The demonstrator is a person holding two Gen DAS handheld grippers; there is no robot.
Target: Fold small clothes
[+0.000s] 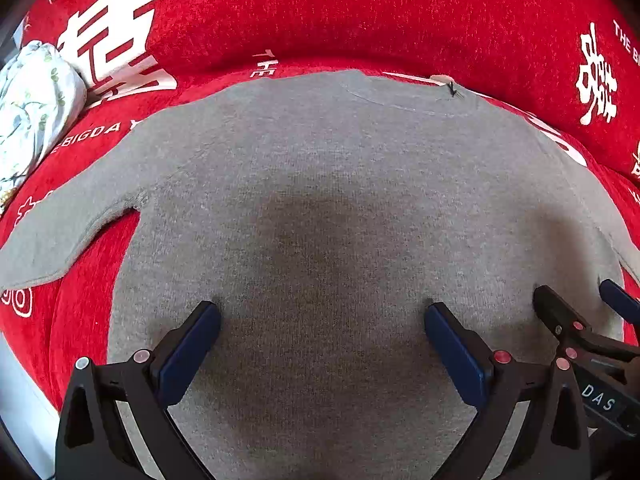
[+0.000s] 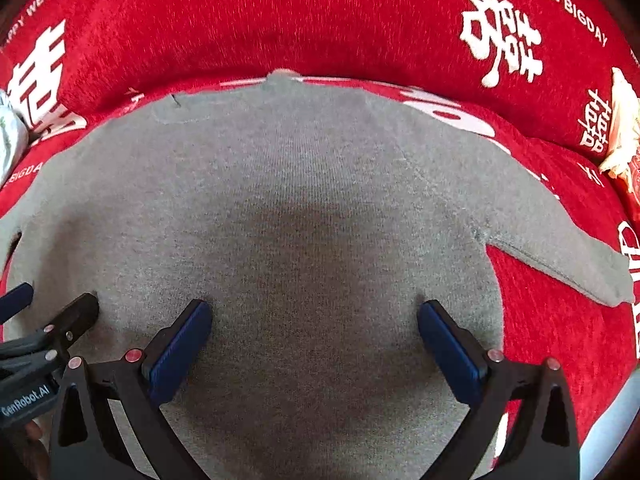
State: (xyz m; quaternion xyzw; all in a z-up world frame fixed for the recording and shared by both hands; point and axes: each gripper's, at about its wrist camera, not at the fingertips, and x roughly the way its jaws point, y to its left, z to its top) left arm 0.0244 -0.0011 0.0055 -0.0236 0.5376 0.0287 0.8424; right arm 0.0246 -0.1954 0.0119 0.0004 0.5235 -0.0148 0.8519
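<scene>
Floral bundle (image 1: 30, 108): a pale crumpled cloth at the sofa's left end, against the back cushion, well apart from the work.

Left sleeve (image 1: 60, 236): lies flat, angled out toward the sofa's left front, clear of the body of the garment.

Sweater (image 1: 320, 184): grey knit, spread flat on the red sofa cover (image 1: 360, 12), neck toward the back cushion and hem toward the front edge. No fold is made yet, by the look of it.

Left gripper (image 1: 322, 320): jaws wide, holding nothing, poised low over the left half of the hem end, the blue pads just above or barely on the knit; contact cannot be told.

Right gripper (image 2: 314, 318): also wide and empty, just beside the left one, over the right half. Each shows at the edge of the other's view.

Right sleeve (image 2: 580, 264): flat, pointing toward the sofa's right front.

Packet (image 2: 624, 140): a cream and red object at the sofa's right end, clear of the sweater.

Risk, grip: the knit is thick and soft. Closing on the top layer alone would lift front from back and bunch the fold.

Risk, surface: the plush cover may drag on the knit, so a pulled edge could wrinkle rather than slide.

Risk, crowding: the grippers sit close together. A move inward could knock them together.

Risk, sleeves: left spread out, they would trail out of a body fold.
</scene>
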